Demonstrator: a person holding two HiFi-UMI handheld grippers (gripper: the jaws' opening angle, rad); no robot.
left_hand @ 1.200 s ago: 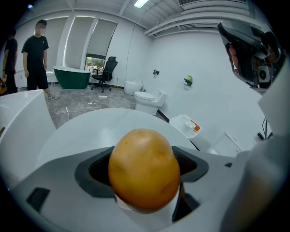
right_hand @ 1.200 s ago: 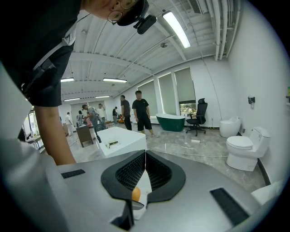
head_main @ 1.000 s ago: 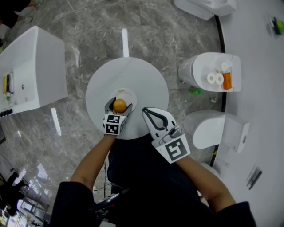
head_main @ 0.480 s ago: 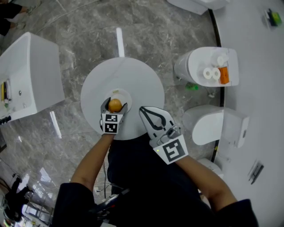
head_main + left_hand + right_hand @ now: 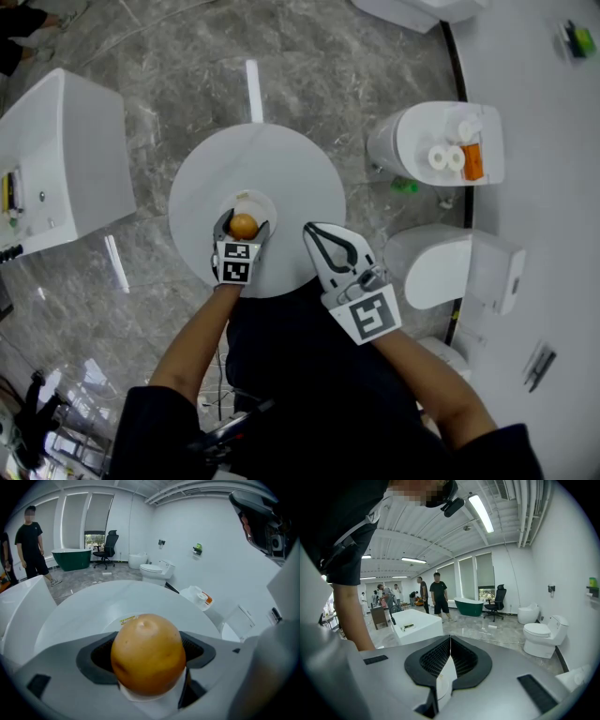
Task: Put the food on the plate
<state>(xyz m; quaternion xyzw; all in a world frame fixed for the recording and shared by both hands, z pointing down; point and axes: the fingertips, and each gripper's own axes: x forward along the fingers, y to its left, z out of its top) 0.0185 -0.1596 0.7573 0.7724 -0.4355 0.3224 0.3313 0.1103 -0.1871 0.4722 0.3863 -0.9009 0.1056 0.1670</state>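
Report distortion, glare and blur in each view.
Head view: sharp, with streaks of lamp glare on the marble floor. Left gripper view: fisheye bend, dark corners, the orange food close and slightly soft. Right gripper view: same fisheye, bright ceiling lamp.

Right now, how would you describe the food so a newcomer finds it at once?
Find the round white table on the grey floor, then the small white plate near the person. Over it, the left gripper is shut on a round orange-brown food item, the only coloured thing there.
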